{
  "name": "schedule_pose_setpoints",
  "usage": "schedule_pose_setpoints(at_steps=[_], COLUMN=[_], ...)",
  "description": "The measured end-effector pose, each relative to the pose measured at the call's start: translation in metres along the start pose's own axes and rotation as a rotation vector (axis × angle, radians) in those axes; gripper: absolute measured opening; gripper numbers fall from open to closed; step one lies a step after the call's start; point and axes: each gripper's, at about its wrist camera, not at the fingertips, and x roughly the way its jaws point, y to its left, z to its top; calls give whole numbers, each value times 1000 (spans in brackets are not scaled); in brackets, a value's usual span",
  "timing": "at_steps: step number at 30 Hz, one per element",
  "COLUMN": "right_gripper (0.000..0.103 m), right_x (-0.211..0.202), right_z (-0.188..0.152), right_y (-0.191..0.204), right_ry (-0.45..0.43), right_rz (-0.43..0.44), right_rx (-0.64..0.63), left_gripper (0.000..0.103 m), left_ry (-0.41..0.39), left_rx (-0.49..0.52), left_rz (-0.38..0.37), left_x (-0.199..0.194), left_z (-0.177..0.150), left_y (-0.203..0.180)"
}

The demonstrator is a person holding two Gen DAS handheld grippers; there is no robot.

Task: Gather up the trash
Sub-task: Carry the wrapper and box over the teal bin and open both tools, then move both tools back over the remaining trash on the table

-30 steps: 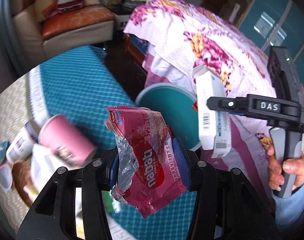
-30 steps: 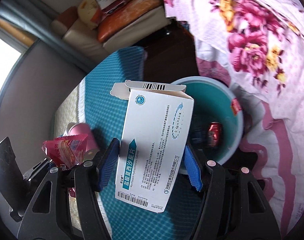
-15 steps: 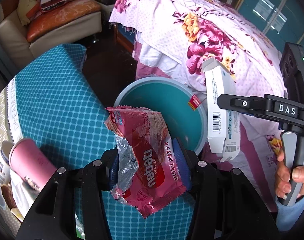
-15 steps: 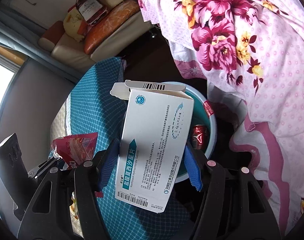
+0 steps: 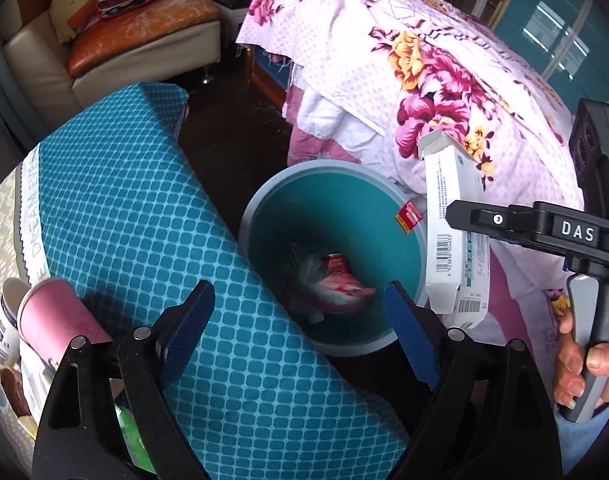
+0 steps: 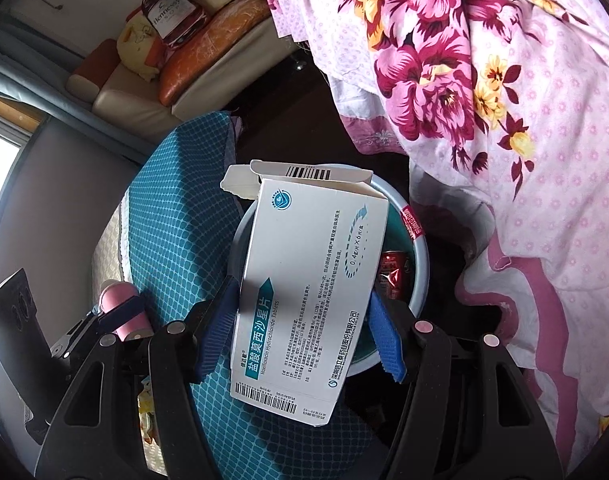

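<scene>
A counter [image 5: 124, 216] under a teal grid-patterned cloth stands beside a bed [image 5: 444, 72] draped in a pink floral quilt; a cream sofa [image 5: 144, 52] with an orange cushion sits behind. On the dark floor between counter and bed stands a round bin [image 5: 408, 256], teal inside with a pale rim. Inside it lie a crumpled pink foil wrapper [image 5: 336, 288] and a red can [image 6: 392, 272]. The left gripper [image 5: 300, 324] hangs over the bin, jaws opening wide with nothing between them. The right gripper [image 6: 300, 332] clamps a white cardboard medicine box [image 6: 304, 280], flap open, above the bin. A pink paper cup [image 5: 56, 320] lies tipped at the counter's edge.
</scene>
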Motion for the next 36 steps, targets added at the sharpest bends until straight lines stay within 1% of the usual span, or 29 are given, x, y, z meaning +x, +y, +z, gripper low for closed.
schedule_pose_setpoints(at_steps=[2, 8, 9, 10, 12, 20, 24, 30, 36], right_gripper=[60, 62, 63, 69, 72, 73, 77, 77, 77], right_x=[1, 6, 6, 8, 9, 14, 13, 13, 15], right_z=[0, -2, -3, -4, -6, -17, -25, -40, -60], right_y=[3, 12, 14, 18, 24, 49, 65, 94, 123], right_ry=[3, 22, 25, 36, 42, 73, 83, 104, 136], right_rz=[-7, -28, -32, -30, -30, -41, -49, -41, -39], right_rx=[-8, -23, -27, -33, -40, -66, -91, -131, -178], left_gripper=[91, 91, 92, 92, 92, 93, 93, 93, 93], left_ry=[-7, -25, -30, -34, -42, -69, -78, -102, -121], left_rx=[-6, -41, -45, -48, -54, -88, -111, -129, -157], left_rz=[-3, -20, -24, -26, -29, -38, -45, -36, -3], left_x=[-5, -19, -23, -25, -30, -53, -66, -88, -109], left_z=[-4, -14, -16, -17, -21, -39, -51, -72, -100], left_y=[2, 12, 13, 14, 17, 35, 49, 68, 99])
